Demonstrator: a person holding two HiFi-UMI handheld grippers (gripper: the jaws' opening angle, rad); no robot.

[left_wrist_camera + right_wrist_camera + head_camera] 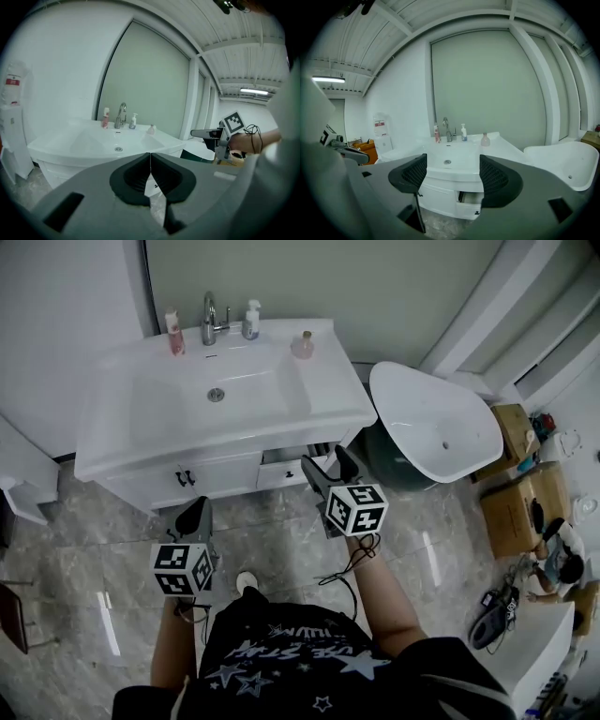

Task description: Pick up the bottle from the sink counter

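Bottles: three stand along the back edge of the table (345,390). A pink tube (173,333) and a white pump bottle (251,321) flank the faucet (212,319), and a small pink bottle (302,345) sits toward the right corner. Labels too small to read.
Left gripper (195,513): held low, short of the table, fingers pressed together, empty.
Right gripper (327,460): near the table's front edge, fingers wide, nothing between.
Room: open floor (281,540) in front, bathtub (436,427) close on the right.

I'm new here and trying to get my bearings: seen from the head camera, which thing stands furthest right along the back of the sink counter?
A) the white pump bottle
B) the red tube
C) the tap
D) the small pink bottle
D: in the head view the small pink bottle stands to the right of the white pump bottle, the tap and the red tube.
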